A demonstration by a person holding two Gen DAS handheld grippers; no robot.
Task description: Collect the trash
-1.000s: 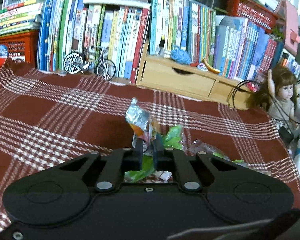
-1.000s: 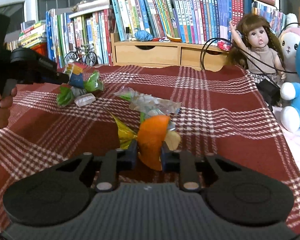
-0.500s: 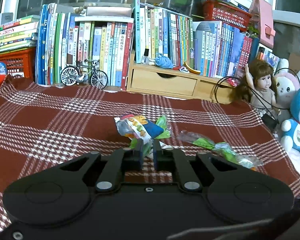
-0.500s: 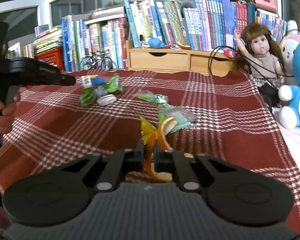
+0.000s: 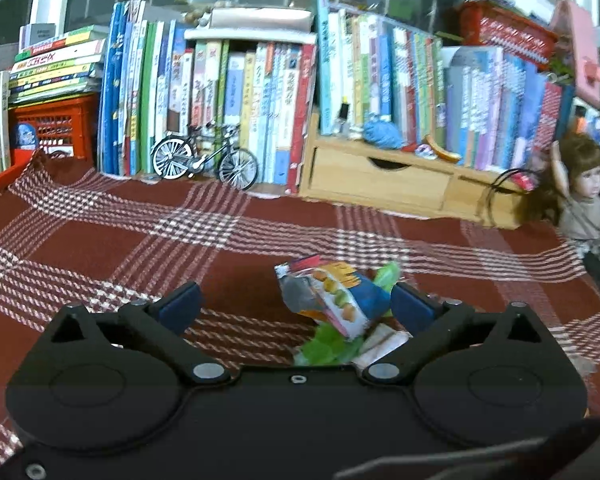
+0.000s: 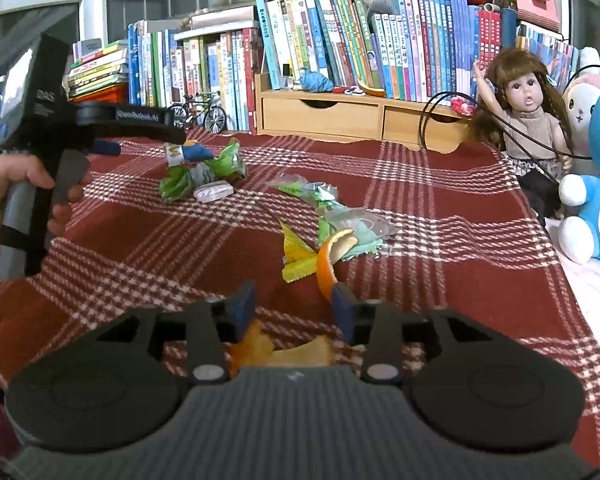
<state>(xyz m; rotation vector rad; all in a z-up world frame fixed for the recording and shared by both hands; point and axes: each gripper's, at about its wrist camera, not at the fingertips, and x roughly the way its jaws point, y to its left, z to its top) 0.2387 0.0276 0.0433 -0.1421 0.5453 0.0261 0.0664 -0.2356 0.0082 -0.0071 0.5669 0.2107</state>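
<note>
Both grippers just opened, dropping stuff: left gripper (image 5: 294, 306) over the snack wrapper (image 5: 332, 300), right gripper (image 6: 294, 306) beside orange peel (image 6: 332, 256). Next, probably regrab mid-tablecloth (image 6: 440, 184).

Our black two-finger left gripper (image 5: 294, 306) has just spread its jaws wide; our grey-bodied right gripper (image 6: 294, 306) has just been opening, both tilted downward.

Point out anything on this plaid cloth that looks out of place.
Trash lies loose on the plaid cloth: a colourful snack wrapper on green wrappers, a clear plastic bag, a yellow wrapper and curled orange peel. Both tongs have just been opening; nothing is gripped.
</note>
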